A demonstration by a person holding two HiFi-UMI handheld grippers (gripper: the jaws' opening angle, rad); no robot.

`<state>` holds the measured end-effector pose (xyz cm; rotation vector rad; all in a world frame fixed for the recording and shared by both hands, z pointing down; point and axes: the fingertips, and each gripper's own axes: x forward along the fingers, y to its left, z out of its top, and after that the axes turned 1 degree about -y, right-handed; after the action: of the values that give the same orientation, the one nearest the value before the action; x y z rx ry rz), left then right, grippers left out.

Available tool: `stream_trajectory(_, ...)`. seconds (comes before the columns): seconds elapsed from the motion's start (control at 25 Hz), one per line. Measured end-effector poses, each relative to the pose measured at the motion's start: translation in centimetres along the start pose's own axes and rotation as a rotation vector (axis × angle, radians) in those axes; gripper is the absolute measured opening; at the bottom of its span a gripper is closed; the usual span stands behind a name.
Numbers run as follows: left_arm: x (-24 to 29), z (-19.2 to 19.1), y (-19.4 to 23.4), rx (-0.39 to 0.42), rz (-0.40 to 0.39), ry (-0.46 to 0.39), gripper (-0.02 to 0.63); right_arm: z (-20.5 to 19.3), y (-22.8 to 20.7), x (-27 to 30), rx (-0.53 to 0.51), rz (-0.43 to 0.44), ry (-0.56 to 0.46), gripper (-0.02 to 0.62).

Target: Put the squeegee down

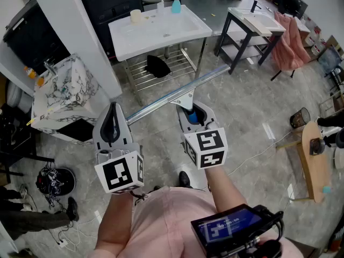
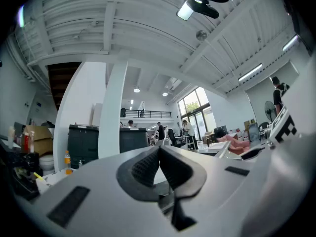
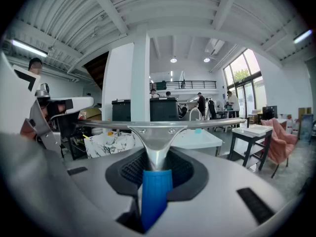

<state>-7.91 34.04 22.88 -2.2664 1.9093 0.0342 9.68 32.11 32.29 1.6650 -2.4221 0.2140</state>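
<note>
The squeegee (image 1: 177,93) has a long metal blade bar and a blue handle (image 1: 192,117). My right gripper (image 1: 192,112) is shut on that handle and holds it in the air above the floor, with the bar lying crosswise. In the right gripper view the blue handle (image 3: 155,191) sits between the dark pads (image 3: 131,169), and the metal bar (image 3: 157,126) spreads out level ahead of them. My left gripper (image 1: 113,112) hangs beside it on the left, apart from the squeegee. In the left gripper view, the left gripper (image 2: 159,157) has its pads (image 2: 143,169) pressed together with nothing between them.
A white sink table (image 1: 177,34) with a teal bottle (image 1: 176,4) and a cup (image 1: 136,16) stands ahead. A marble basin (image 1: 59,93) is at the left. A black table (image 1: 242,28) with pink cloth (image 1: 290,44) is at the right, and a wooden stool (image 1: 313,160) nearer.
</note>
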Motion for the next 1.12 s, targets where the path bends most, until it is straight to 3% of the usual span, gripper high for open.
stream_trajectory(0.28, 1.2, -1.0, -1.8, 0.003, 0.016, 0.028, 0.009, -0.2, -2.4, 0.2, 0.022, 0.005, -0.02, 0.091)
stream_trajectory(0.64, 2.4, 0.9, -4.6, 0.064, 0.128, 0.006, 0.009, 0.3, -9.2, 0.6, 0.051, 0.033, -0.035, 0.091)
stream_trajectory(1.12, 4.6, -2.1, -4.1, 0.072, 0.186, 0.082, 0.009, -1.5, -11.7, 4.3, 0.079, 0.061, 0.012, 0.092)
